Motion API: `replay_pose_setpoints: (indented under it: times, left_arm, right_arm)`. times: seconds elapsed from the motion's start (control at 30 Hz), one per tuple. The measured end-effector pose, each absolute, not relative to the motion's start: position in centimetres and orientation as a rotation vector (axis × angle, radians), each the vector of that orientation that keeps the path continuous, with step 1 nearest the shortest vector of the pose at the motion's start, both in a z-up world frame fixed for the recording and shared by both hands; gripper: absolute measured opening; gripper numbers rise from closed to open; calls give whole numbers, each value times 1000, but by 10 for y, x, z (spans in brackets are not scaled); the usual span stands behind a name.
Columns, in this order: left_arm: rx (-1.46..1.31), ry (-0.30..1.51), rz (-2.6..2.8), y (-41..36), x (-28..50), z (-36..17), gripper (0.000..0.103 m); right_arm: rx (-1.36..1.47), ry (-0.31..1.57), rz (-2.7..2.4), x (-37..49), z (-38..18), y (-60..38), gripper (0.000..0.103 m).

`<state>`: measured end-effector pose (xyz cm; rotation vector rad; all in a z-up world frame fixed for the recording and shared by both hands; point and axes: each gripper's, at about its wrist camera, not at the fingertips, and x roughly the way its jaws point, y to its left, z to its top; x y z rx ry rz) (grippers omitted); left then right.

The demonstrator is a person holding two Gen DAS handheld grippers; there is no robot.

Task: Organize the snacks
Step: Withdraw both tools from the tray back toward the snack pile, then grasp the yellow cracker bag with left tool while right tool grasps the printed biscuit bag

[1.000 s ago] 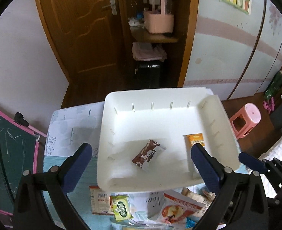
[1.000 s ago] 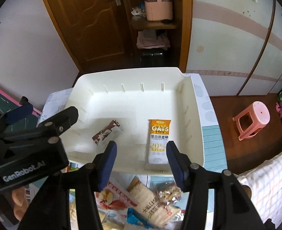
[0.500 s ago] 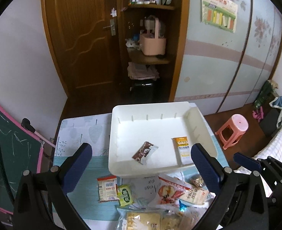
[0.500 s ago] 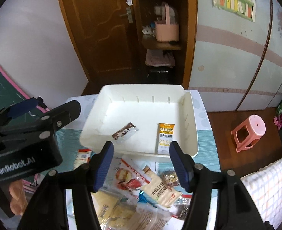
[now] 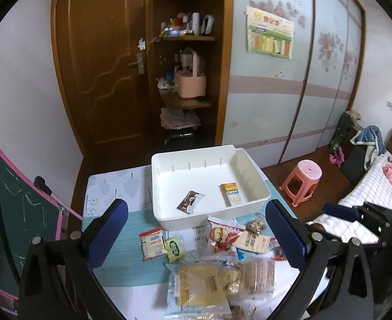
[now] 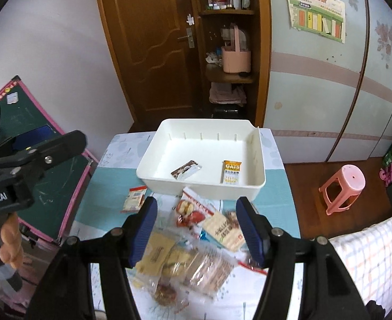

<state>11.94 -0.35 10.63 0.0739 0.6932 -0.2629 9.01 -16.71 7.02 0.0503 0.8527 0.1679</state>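
The left tool (image 5: pixel 196 236) hangs in the air, tilted downward, its two blue-padded fingers (image 5: pixel 107 234) spread wide with nothing between them. The right tool (image 6: pixel 197 230) sits just to its right, also tilted downward, its blue fingers (image 6: pixel 250 230) parted and empty. At the left edge of the right wrist view, a hand (image 6: pixel 10 240) grips the left tool's handle from below.

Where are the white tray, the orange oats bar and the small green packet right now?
white tray (image 6: pixel 153 157), right wrist view, on its bare floor left of the snacks.
orange oats bar (image 6: pixel 231 172), right wrist view, middle of the wrapper.
small green packet (image 5: pixel 173 249), left wrist view, centre of its face.
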Motion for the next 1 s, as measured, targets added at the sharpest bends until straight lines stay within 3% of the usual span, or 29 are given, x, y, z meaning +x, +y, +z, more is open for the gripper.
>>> replay_pose_setpoints:
  times: [0.17,0.37,1.0]
  left_arm:
    - [99,690,-306,2,87,104,102]
    - [142,752,-364,2,60,63,102]
    - [106,1078,-328,20,107,-116,102]
  right_arm:
    - [39,838,177,62,73,-173,71]
    - [19,869,153,41,47,-174,71]
    - [160,1151,44,58,-117,-186,71]
